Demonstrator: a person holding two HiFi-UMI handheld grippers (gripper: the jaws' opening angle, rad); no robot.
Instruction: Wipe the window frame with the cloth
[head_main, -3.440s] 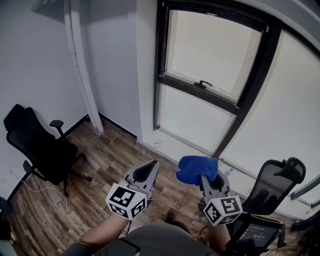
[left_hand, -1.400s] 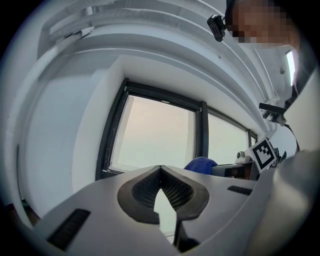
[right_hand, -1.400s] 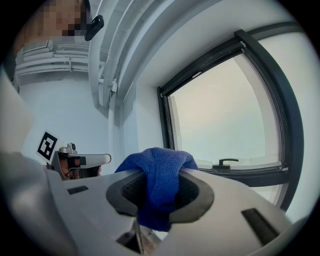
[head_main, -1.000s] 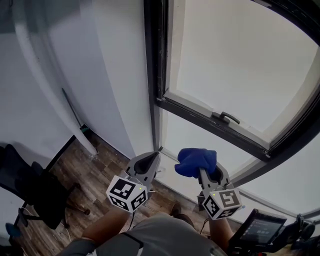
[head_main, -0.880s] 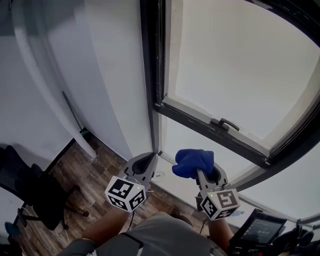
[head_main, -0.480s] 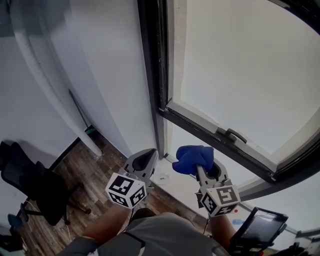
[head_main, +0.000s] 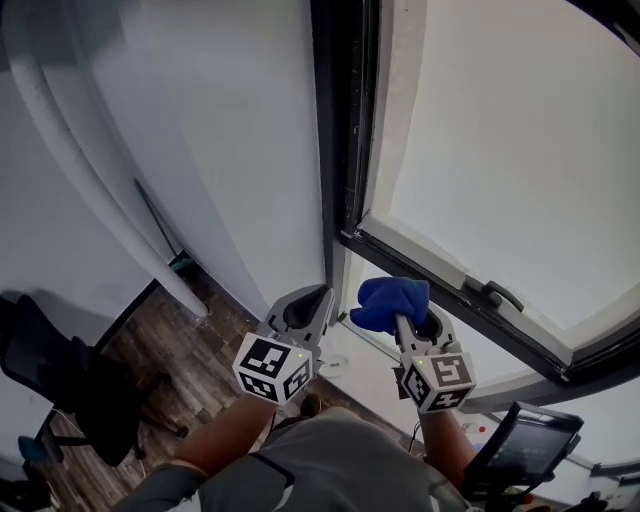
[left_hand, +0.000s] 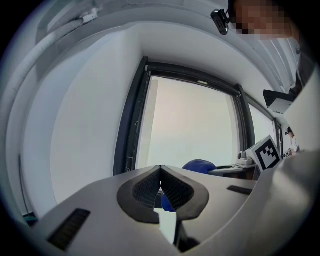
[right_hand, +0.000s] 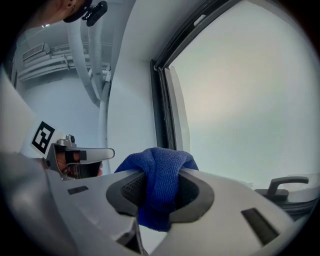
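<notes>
A blue cloth bunches out of my right gripper, whose jaws are shut on it; the right gripper view shows the cloth pinched between the pads. The black window frame rises straight ahead, its left upright just above both grippers and its crossbar running right with a handle. The cloth hangs a little short of the frame's lower corner, apart from it. My left gripper is shut and empty beside the right one; its jaws meet with nothing between them.
A white wall and a white pipe stand left of the window. A black office chair sits on the wooden floor at lower left. A second chair is at lower right. A thin rod leans on the wall.
The view has closed in on the window and shifted so the frame's upright now stands right above the grippers. Both grippers keep their pose, the cloth still held.
</notes>
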